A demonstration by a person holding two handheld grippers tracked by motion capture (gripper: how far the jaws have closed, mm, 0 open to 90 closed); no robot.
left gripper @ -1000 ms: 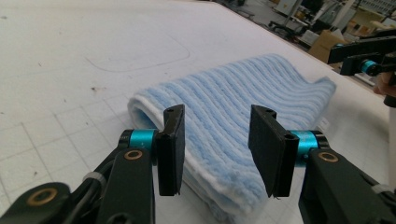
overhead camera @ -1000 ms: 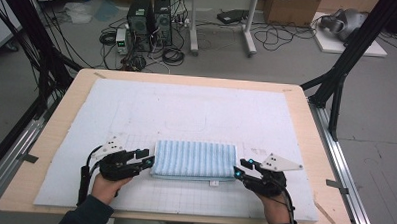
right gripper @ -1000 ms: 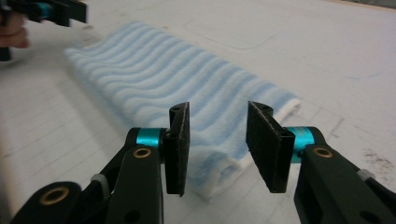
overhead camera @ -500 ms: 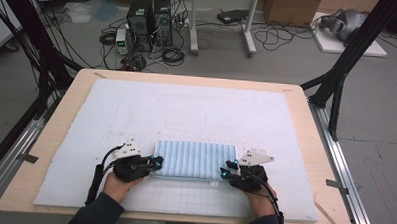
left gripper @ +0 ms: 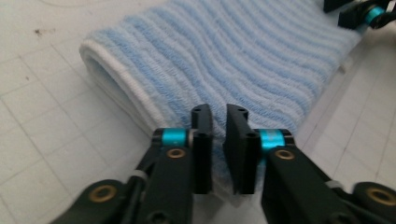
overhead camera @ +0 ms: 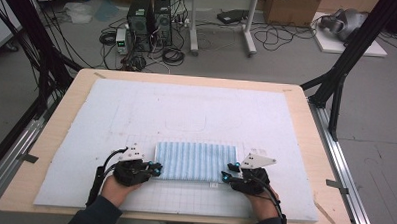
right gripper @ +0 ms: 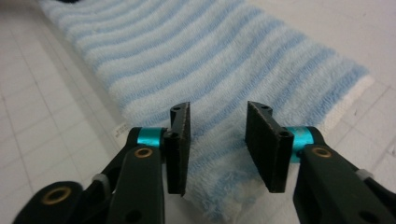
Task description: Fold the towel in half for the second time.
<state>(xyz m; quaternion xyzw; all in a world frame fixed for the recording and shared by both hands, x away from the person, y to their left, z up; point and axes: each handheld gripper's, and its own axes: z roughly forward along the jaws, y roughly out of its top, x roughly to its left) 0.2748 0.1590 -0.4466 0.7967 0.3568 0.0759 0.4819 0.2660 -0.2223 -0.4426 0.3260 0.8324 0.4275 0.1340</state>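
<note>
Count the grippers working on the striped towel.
2. The left gripper is at the near left corner of the folded towel; the right gripper is at its near right corner.

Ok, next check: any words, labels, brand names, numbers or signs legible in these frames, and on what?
No text can be read.
Towel: a small white tag at its near edge, print too small and blurred to read.
Cardboard boxes on the floor: no readable marking.
Mat: printed grid lines, no figures.
</note>
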